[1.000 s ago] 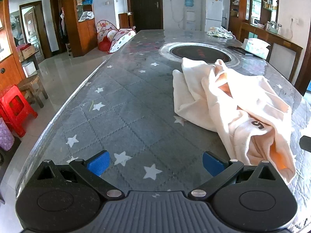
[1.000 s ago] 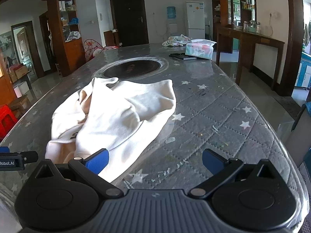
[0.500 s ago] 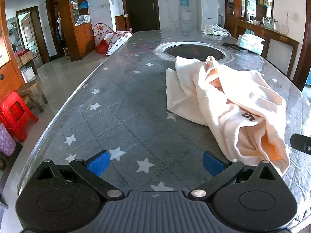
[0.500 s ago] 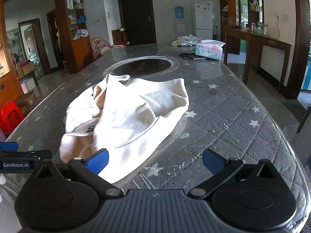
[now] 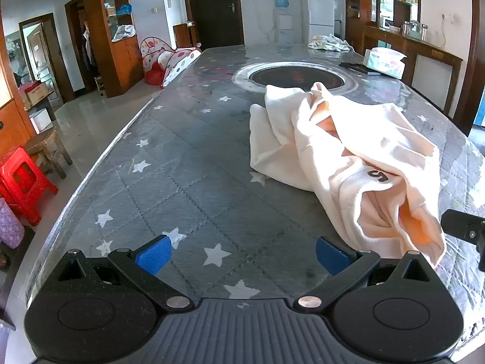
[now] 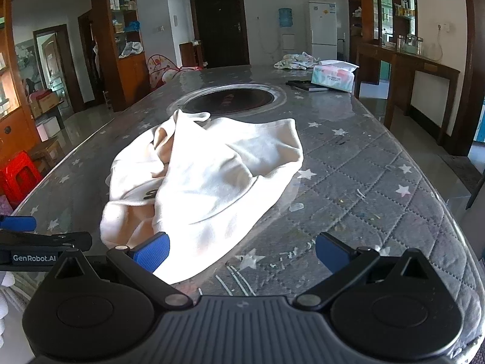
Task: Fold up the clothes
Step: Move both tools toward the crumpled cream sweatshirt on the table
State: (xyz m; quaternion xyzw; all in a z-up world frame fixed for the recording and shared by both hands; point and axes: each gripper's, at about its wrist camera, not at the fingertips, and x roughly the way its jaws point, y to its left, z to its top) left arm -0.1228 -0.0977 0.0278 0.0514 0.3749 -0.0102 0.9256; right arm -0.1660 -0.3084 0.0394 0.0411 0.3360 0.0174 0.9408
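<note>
Over the last second both wrist views have shifted: in the left view the cream garment [image 5: 348, 154] has slid from beside the right finger toward the middle of the frame, and in the right view it has drifted rightward and sits more squarely ahead. The garment itself keeps the same crumpled shape.

The garment lies in a loose heap on the grey star-printed table cover [image 5: 188, 163], on the near side of the round dark inset [image 5: 297, 76] sunk into the table. One open end of the cloth, showing an orange-tinted inside, points toward the near table edge, and a dark printed mark shows on a fold just behind that opening.

The left gripper [image 5: 242, 253] hovers over bare cover to the left of the garment, its blue-padded fingers [image 5: 153, 253] spread wide with nothing between them. The right gripper [image 6: 241, 250] is likewise spread wide and empty; its left pad [image 6: 151, 251] overlaps the garment's near hem in the view, though contact cannot be judged. Each gripper's body shows at the edge of the other's view.

Beyond the inset, toward the far right of the table, stand a tissue box [image 6: 333, 75] with a flat dark object [image 6: 306, 85] just beside it, and a bundle of patterned cloth [image 6: 295, 60] lies farther back.
</note>
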